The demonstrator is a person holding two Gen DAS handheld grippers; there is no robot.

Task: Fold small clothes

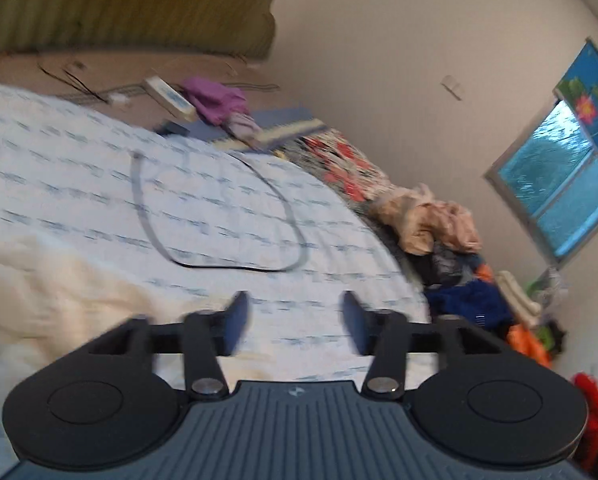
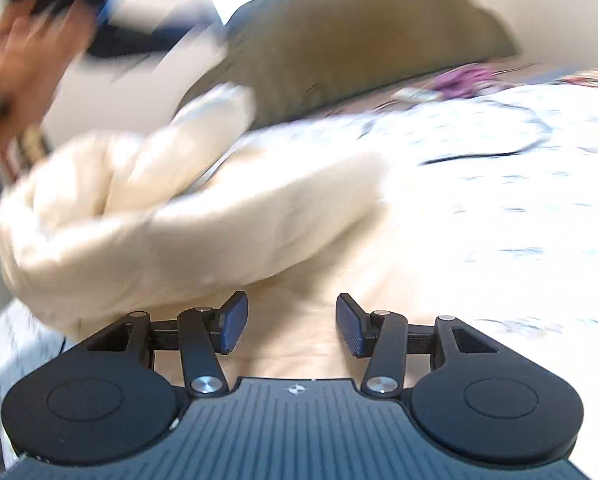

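A cream-white garment lies bunched on a white bedsheet with blue marks. In the right wrist view it fills the left and centre, blurred by motion. It also shows at the left of the left wrist view. My right gripper is open and empty just above the garment's flat part. My left gripper is open and empty over the sheet, to the right of the garment. The person's hand holding the other gripper shows blurred at the upper left of the right wrist view.
A grey cable loops across the sheet. A purple cloth, a white box and a blue book lie at the bed's far end. A heap of clothes sits by the right edge, below a window. An olive curtain hangs behind.
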